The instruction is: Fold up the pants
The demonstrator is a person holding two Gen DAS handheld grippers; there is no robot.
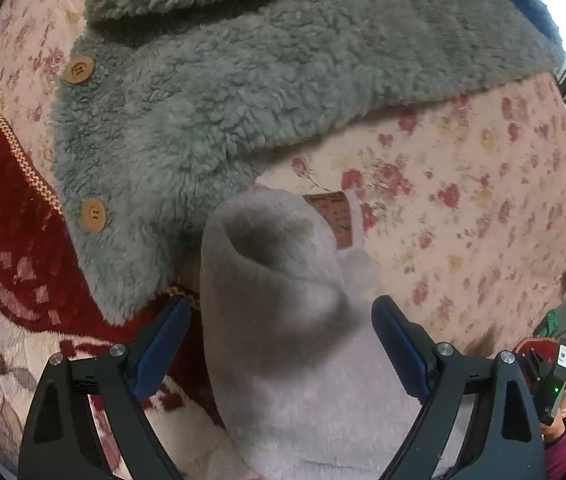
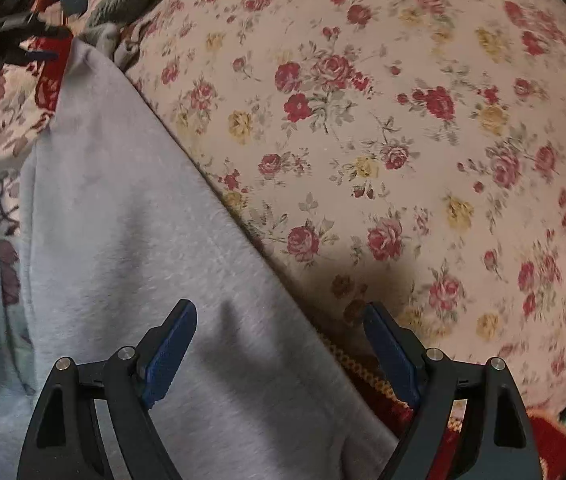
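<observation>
The pale grey fleece pants [image 1: 291, 312] lie on the floral bed cover, bunched into a rolled hump with a brown leather patch [image 1: 333, 216] at the waist. My left gripper [image 1: 281, 316] is open, its blue pads on either side of this hump, not clamped. In the right wrist view the pants [image 2: 123, 220] stretch as a flat leg running up to the left. My right gripper [image 2: 279, 320] is open just above the leg's right edge, with one pad over the cloth and the other over the bed cover.
A grey-green fleece jacket [image 1: 267, 72] with wooden buttons [image 1: 93, 215] lies behind the pants. A red patterned blanket [image 1: 15, 220] lies at the left. The floral bed cover [image 2: 403, 120] spreads to the right. A window [image 1: 555, 16] is at the far right.
</observation>
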